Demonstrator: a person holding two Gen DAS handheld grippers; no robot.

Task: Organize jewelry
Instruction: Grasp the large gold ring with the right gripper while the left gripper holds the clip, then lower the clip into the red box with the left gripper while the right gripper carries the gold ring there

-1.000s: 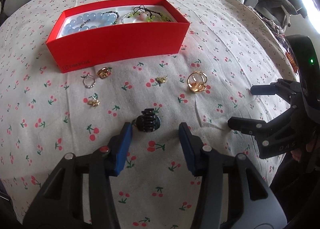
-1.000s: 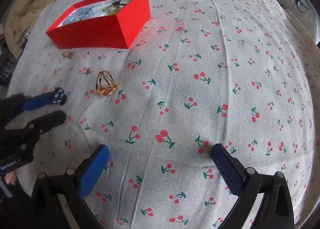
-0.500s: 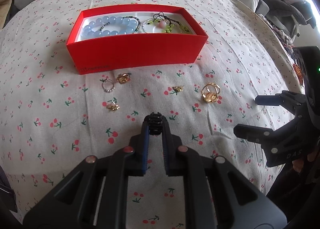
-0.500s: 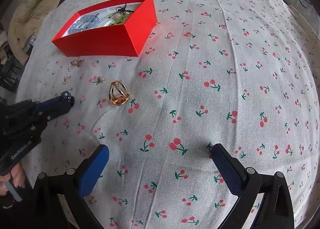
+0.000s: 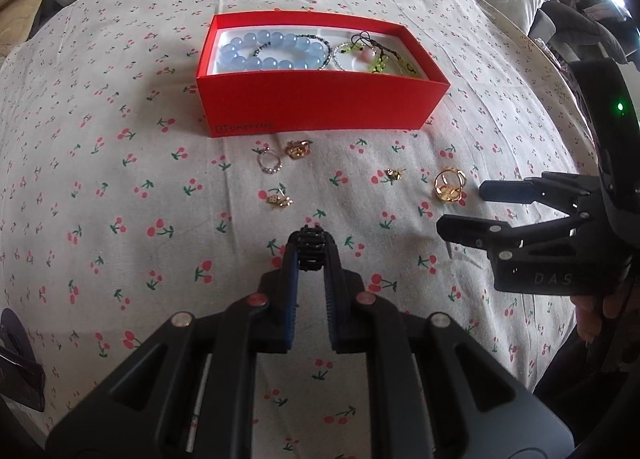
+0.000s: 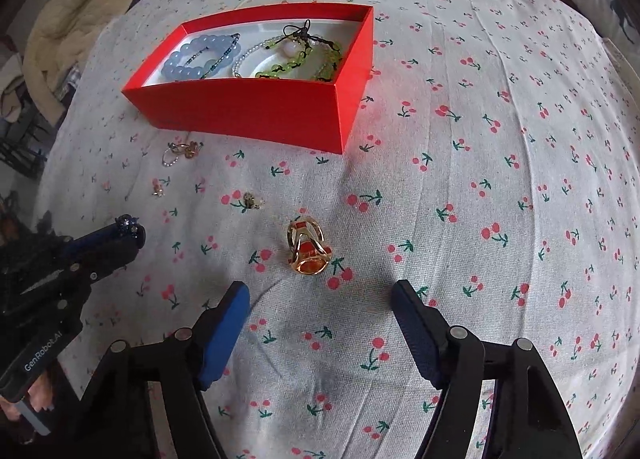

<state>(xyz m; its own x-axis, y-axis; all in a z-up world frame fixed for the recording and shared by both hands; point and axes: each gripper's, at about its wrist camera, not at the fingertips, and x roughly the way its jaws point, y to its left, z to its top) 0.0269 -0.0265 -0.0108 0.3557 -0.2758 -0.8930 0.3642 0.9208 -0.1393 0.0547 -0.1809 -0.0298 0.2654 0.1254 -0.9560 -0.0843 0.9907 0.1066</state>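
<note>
A small black clip [image 5: 311,243] is pinched between the blue pads of my left gripper [image 5: 311,259], which is shut on it just above the cherry-print cloth. The clip [image 6: 127,223] also shows at that gripper's tip in the right wrist view. My right gripper [image 6: 319,299] hovers over the cloth with its jaws closing and nothing between them. A gold ring [image 6: 307,249] lies just ahead of its fingertips. The red box [image 5: 320,111] behind holds a blue bead bracelet [image 5: 264,51] and a green beaded one [image 6: 304,55].
Loose on the cloth in front of the box lie a silver ring [image 5: 270,163], a gold piece [image 5: 298,149], a gold earring [image 5: 279,201] and a gold stud [image 5: 394,173]. Pillows and plush toys line the far edge of the bed.
My left gripper closed on the black clip and lifted it slightly. My right gripper moved left toward the gold ring and its jaws have narrowed.
</note>
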